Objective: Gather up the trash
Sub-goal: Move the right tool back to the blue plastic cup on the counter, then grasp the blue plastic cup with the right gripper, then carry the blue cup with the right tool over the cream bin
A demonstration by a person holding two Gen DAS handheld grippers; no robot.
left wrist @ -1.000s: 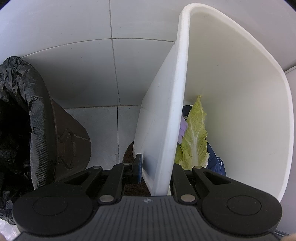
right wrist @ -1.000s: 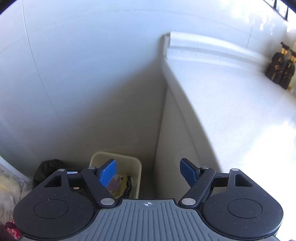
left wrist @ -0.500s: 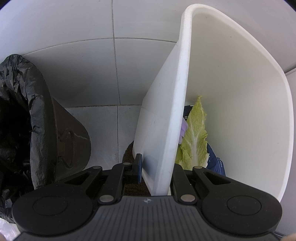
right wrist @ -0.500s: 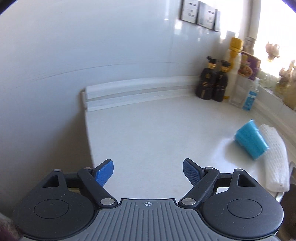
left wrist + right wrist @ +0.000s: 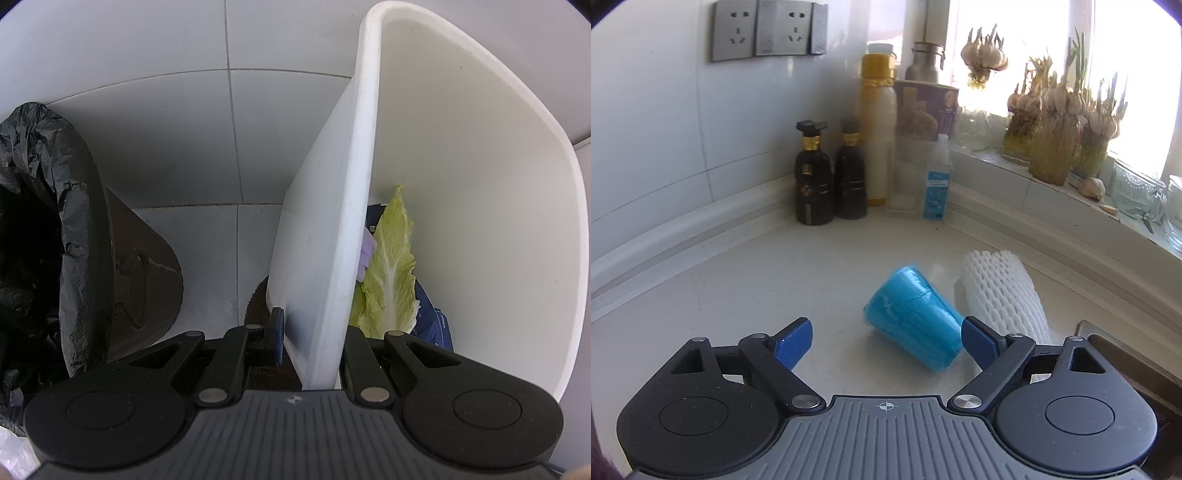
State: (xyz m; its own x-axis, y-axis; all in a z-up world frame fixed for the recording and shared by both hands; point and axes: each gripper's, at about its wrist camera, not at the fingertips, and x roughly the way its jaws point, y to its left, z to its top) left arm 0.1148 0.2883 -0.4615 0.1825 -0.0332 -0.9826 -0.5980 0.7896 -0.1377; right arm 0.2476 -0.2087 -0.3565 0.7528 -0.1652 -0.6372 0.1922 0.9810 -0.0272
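My left gripper (image 5: 314, 339) is shut on the wall of a white bin (image 5: 332, 221), one finger outside and one inside. In the bin lie a pale green cabbage leaf (image 5: 391, 266), a dark blue packet (image 5: 432, 321) and something purple (image 5: 365, 251). My right gripper (image 5: 886, 341) hangs over the white countertop (image 5: 775, 277), its jaws opening and holding nothing. A blue plastic cup (image 5: 916, 325) lies on its side just beyond the fingertips, nearer the right one, untouched. A white foam net sleeve (image 5: 1001, 291) lies right of the cup.
A bin lined with a black bag (image 5: 55, 240) stands left of the white bin on a tiled floor. At the counter's back corner stand two dark bottles (image 5: 812, 177), a yellow-capped bottle (image 5: 877, 129) and a small clear bottle (image 5: 936, 181). A sink edge (image 5: 1108, 343) is at right.
The right wrist view swung from the wall corner above the bin across the countertop; the blue cup and foam sleeve are now close ahead, and its jaws stand wider. The left gripper has not moved.
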